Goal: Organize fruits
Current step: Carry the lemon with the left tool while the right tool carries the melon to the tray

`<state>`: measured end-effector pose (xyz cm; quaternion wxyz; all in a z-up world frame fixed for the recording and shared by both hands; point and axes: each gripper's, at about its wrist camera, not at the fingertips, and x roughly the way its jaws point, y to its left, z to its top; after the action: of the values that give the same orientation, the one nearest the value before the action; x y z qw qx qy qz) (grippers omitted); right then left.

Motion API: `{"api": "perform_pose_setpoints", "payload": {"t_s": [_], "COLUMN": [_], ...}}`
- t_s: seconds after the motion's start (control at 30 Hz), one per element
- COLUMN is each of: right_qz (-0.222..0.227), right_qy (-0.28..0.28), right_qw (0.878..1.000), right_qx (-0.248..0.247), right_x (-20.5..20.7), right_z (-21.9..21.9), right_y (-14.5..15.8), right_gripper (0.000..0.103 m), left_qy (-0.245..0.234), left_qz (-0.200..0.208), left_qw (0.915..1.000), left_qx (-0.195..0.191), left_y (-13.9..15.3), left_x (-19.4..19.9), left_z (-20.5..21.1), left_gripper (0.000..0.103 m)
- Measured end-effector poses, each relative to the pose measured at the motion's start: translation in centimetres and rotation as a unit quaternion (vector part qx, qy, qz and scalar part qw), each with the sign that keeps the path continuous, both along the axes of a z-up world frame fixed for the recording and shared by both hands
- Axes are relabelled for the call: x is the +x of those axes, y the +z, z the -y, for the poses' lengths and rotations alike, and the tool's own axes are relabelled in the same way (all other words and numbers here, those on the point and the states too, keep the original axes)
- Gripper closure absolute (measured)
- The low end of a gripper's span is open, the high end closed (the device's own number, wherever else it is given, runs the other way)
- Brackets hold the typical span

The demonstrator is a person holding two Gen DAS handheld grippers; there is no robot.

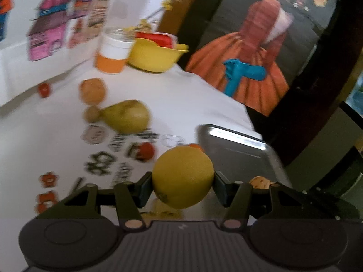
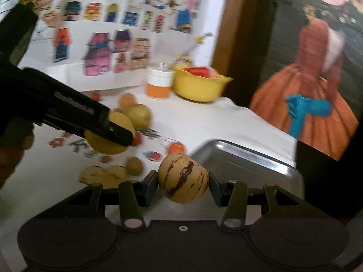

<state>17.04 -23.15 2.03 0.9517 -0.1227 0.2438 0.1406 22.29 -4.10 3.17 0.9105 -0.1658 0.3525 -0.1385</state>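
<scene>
My left gripper [image 1: 182, 188] is shut on a yellow lemon [image 1: 182, 176], held above the white tablecloth just left of a metal tray [image 1: 238, 149]. In the right wrist view, the right gripper [image 2: 183, 185] is shut on a tan fruit with brown stripes [image 2: 183, 178], at the near left corner of the same tray [image 2: 249, 163]. That view also shows the lemon [image 2: 106, 146] to the left, under a black finger [image 2: 113, 129] of the left gripper. A pear [image 1: 127, 115], a small brown fruit [image 1: 91, 114], an orange-brown fruit [image 1: 93, 91] and small red fruits [image 1: 146, 150] lie on the cloth.
A yellow bowl [image 1: 156, 56] and a jar with an orange base [image 1: 113, 52] stand at the back of the table. Two more striped fruits [image 2: 102, 174] lie near left. The table edge [image 2: 292, 145] drops off just beyond the tray. A dark painting [image 1: 261, 56] leans behind.
</scene>
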Motion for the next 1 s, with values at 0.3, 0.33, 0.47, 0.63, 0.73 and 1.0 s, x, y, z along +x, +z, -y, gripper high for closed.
{"api": "perform_pose_setpoints", "payload": {"t_s": [0.3, 0.33, 0.47, 0.63, 0.73, 1.0], "right_qz": [-0.012, -0.013, -0.018, -0.029, -0.039, -0.042], "right_qy": [-0.066, -0.068, -0.074, -0.076, -0.074, -0.067], "right_qw": [0.998, 0.998, 0.997, 0.997, 0.996, 0.997], "right_qx": [-0.001, 0.000, -0.001, -0.009, -0.008, -0.022], "right_x": [0.5, 0.7, 1.2, 2.6, 3.3, 3.9], "right_z": [4.9, 5.1, 5.7, 6.1, 6.3, 5.8], "right_y": [-1.4, -1.6, -2.1, -2.5, -2.7, -2.7], "right_gripper": [0.053, 0.053, 0.053, 0.053, 0.052, 0.052], "left_qy": [-0.044, -0.047, -0.054, -0.054, -0.055, -0.056], "left_qz": [-0.013, -0.014, -0.018, -0.024, -0.028, -0.035], "left_qw": [0.9989, 0.9987, 0.9984, 0.9982, 0.9979, 0.9975], "left_qx": [-0.013, -0.011, -0.003, 0.011, 0.019, 0.024], "left_y": [-1.2, -1.3, -2.0, -2.6, -2.9, -3.4], "left_x": [3.5, 3.8, 5.2, 6.8, 7.3, 7.3], "left_z": [6.3, 6.9, 8.6, 9.7, 10.1, 10.5], "left_gripper": [0.042, 0.042, 0.042, 0.042, 0.042, 0.042]}}
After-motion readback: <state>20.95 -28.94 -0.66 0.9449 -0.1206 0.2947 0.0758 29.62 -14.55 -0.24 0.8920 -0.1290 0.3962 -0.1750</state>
